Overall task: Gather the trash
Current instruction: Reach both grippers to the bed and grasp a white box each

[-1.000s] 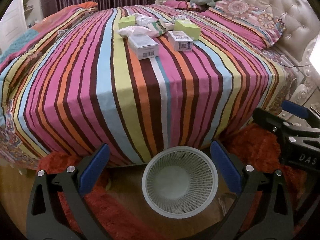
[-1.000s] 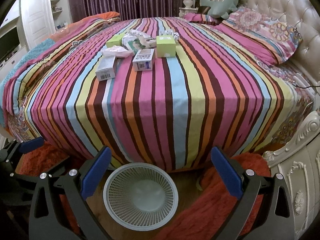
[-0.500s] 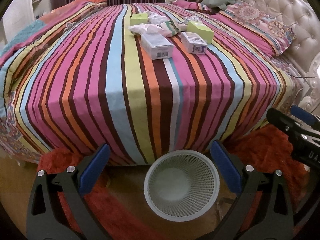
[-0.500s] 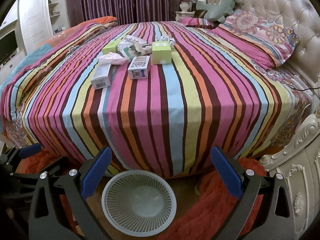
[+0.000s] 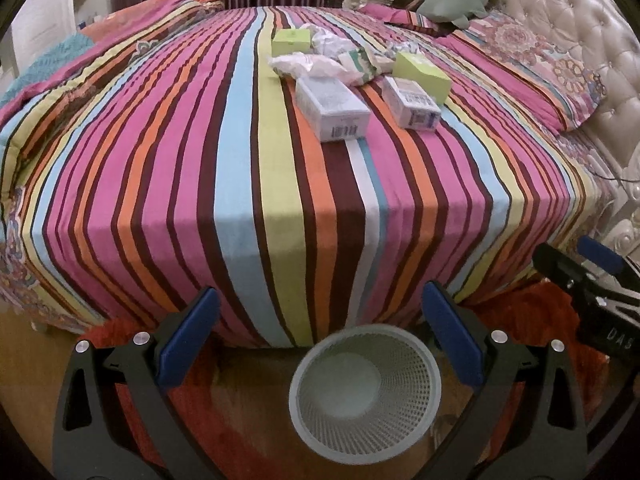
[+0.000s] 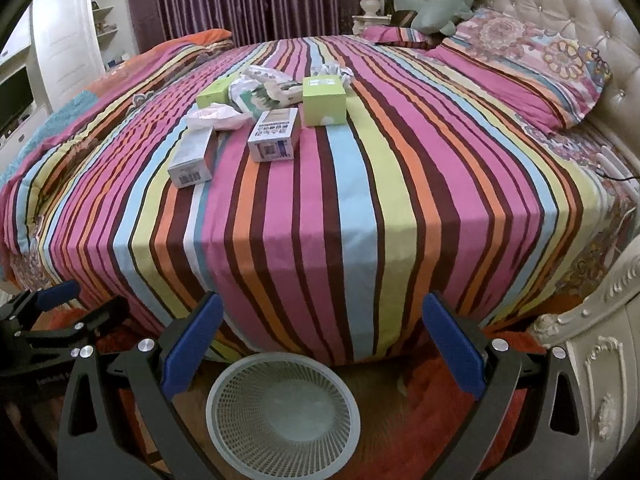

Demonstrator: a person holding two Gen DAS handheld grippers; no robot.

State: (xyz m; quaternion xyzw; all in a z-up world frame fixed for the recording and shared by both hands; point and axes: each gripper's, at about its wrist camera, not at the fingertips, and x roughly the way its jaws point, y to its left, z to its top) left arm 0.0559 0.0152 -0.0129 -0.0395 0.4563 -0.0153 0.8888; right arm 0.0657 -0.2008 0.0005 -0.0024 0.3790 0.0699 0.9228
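- I am holding my left gripper [image 5: 320, 320] spread wide, gripping nothing; my right gripper [image 6: 320, 320] likewise
- Both are hovering over the white mesh plastic wastebasket [image 5: 366, 390]; cardboard boxes [image 6: 276, 134] are lying on the striped bedspread [image 6: 360, 200]

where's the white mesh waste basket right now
The round white mesh waste basket stands empty on the floor at the foot of the striped bed, low in both wrist views, between the open gripper fingers.

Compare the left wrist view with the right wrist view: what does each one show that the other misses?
Left wrist only: the right hand-held gripper at its right edge, jaws open.
Right wrist only: the white cabinet, the carved white furniture, and the left hand-held gripper at its left edge.
Both: the striped bed with boxes and crumpled wrappers, the empty white mesh basket on the floor, the green plush toy.
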